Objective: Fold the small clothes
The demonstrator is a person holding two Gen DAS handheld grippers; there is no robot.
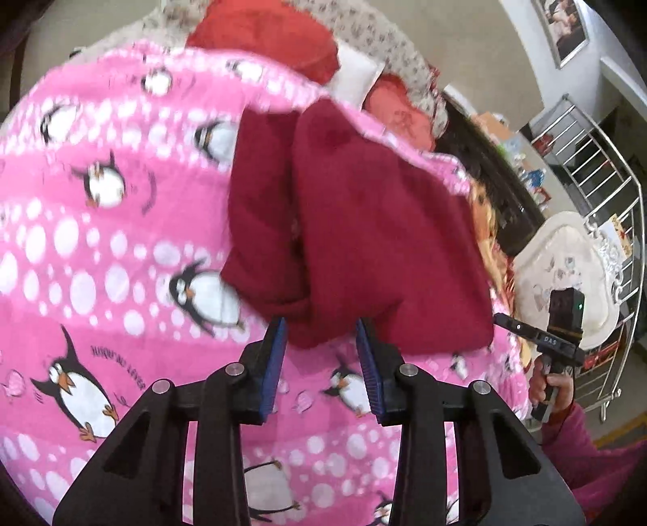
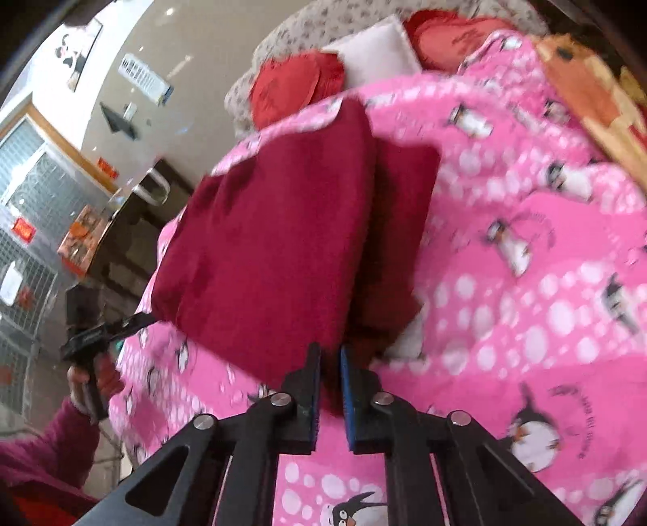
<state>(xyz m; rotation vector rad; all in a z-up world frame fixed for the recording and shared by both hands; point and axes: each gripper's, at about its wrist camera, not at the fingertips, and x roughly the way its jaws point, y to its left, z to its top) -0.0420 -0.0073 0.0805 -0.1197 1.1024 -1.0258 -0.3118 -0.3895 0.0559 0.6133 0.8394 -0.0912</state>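
Left wrist view: my left gripper (image 1: 321, 336), jaws partly closed, pinches the near hem of the dark red garment (image 1: 356, 226) lying on the penguin blanket (image 1: 101, 251); a shallow bite could slip.

Right wrist view: my right gripper (image 2: 330, 358) is clamped nearly closed on the same garment's (image 2: 275, 234) edge; uneven pulling could skew the fold.

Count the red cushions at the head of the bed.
2. One red cushion lies left of the white pillow, the other red cushion right of it, as the right wrist view shows. The pink blanket may hide more.
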